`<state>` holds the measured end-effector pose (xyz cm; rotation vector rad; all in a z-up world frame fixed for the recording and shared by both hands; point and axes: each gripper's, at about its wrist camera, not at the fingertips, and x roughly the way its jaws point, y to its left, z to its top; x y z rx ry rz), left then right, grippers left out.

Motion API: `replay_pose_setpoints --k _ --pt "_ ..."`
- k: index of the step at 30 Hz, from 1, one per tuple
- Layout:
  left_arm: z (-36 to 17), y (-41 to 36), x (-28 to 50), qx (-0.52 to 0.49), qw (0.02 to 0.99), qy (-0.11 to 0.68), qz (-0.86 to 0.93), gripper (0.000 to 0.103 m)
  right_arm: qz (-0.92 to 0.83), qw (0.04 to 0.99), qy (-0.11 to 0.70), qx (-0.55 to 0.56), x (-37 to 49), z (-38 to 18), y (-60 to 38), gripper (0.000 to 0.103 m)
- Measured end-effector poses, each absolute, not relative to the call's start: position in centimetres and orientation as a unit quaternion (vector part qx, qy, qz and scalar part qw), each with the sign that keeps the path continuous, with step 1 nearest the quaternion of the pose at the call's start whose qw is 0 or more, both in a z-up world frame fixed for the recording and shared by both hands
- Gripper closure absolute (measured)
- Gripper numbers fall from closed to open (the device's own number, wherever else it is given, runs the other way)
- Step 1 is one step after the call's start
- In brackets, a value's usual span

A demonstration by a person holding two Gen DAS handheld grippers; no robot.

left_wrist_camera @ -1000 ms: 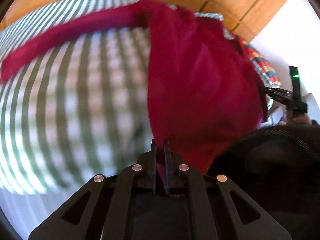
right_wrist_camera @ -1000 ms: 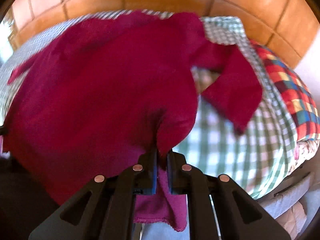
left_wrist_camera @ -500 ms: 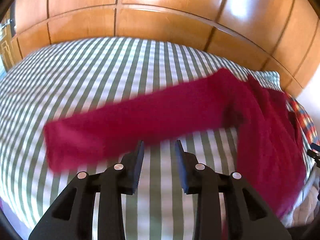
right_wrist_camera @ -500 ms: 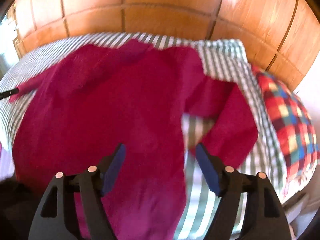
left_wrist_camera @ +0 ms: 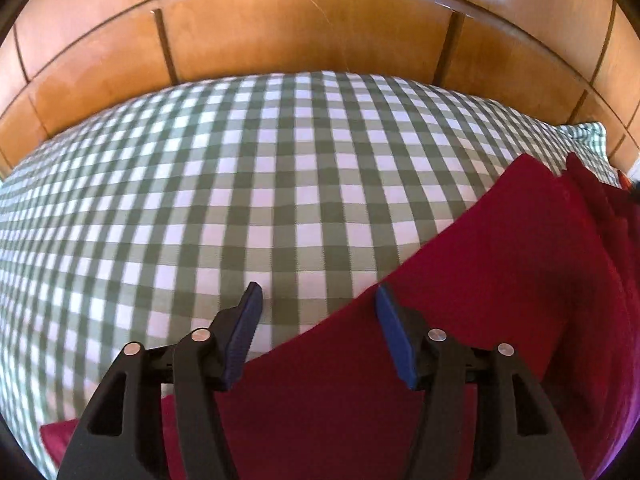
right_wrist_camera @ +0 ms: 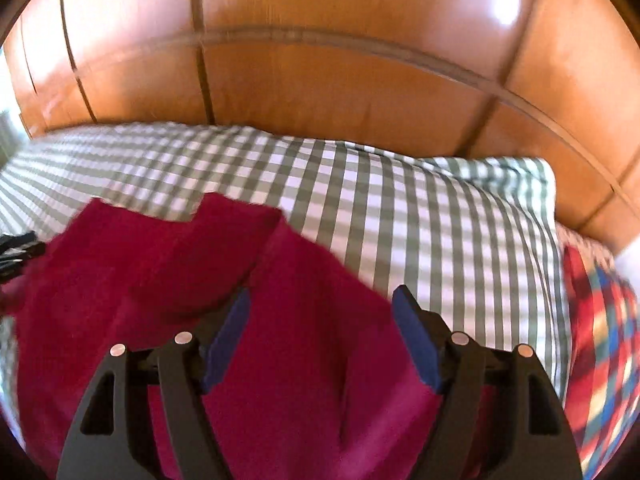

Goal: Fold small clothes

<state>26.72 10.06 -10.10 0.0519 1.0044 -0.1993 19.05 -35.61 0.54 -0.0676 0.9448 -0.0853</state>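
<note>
A dark red long-sleeved top (left_wrist_camera: 500,280) lies spread on the green-and-white checked bed cover (left_wrist_camera: 240,184). In the left wrist view a sleeve runs from lower left to upper right under my left gripper (left_wrist_camera: 318,300), which is open and empty just above it. In the right wrist view the top's body (right_wrist_camera: 160,276) lies below my right gripper (right_wrist_camera: 322,300), which is open and empty. The left gripper's tip (right_wrist_camera: 18,246) shows at the far left edge of the right wrist view.
A wooden panelled headboard (left_wrist_camera: 312,28) stands behind the bed. A checked pillow (right_wrist_camera: 492,204) lies at the bed's far right. A red, blue and yellow plaid blanket (right_wrist_camera: 600,340) lies at the right edge.
Both grippers let go of the red top, which dropped onto the bed. Both jaws opened wider and the grippers moved lower and closer to the cloth.
</note>
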Motion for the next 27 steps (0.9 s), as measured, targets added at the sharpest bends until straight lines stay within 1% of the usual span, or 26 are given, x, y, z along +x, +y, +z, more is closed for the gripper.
replay_pose_setpoints --k 2,4,5,6,7,8,9,12,17,19,22,24,27 --pt "-10.1 9.5 25.9 0.046 0.873 0.469 -0.126 0.065 -0.046 0.880 0.471 -0.047 21.0 -0.8 -35.9 0.031" --pt "-10.0 9.1 24.9 0.060 0.871 0.462 -0.154 0.096 -0.036 0.864 0.500 -0.052 22.7 -2.6 -36.4 0.031" --pt "-9.8 9.0 24.5 0.064 0.873 0.459 -0.154 0.100 -0.031 0.855 0.516 -0.047 23.2 -3.5 -36.7 0.034" --pt "-9.5 9.2 23.9 0.067 0.877 0.451 -0.152 0.100 -0.021 0.845 0.532 -0.043 23.6 -4.4 -36.8 0.053" --pt "-9.2 9.5 23.4 0.066 0.881 0.445 -0.149 0.101 -0.005 0.843 0.537 -0.036 23.5 -4.6 -36.8 0.063" --pt "-8.8 9.9 22.9 0.062 0.885 0.438 -0.145 0.101 0.006 0.845 0.534 -0.033 23.3 -4.4 -36.6 0.085" --pt "-8.4 10.5 22.6 0.057 0.892 0.428 -0.133 0.101 0.003 0.848 0.528 -0.048 23.0 -4.1 -36.1 0.095" --pt "-6.9 13.4 22.2 0.035 0.910 0.405 -0.080 0.101 -0.008 0.860 0.506 -0.064 22.6 -2.8 -35.5 0.097" --pt "-4.2 18.3 22.9 -0.003 0.928 0.372 0.023 0.101 -0.028 0.893 0.447 -0.045 23.6 0.6 -35.3 0.097" --pt "-3.7 19.2 23.6 0.007 0.929 0.366 0.059 0.103 -0.038 0.902 0.428 -0.045 24.4 1.3 -34.5 0.097" --pt "-4.0 20.5 24.8 0.027 0.922 0.365 0.123 0.103 -0.073 0.904 0.419 -0.038 26.2 0.7 -34.0 0.097" --pt "-5.3 21.9 26.4 0.005 0.908 0.394 0.140 0.103 -0.085 0.896 0.435 -0.028 28.2 -0.7 -33.9 0.097" --pt "-6.9 21.8 26.8 0.010 0.897 0.420 0.138 0.103 -0.110 0.883 0.452 -0.057 28.3 -2.6 -33.2 0.097"
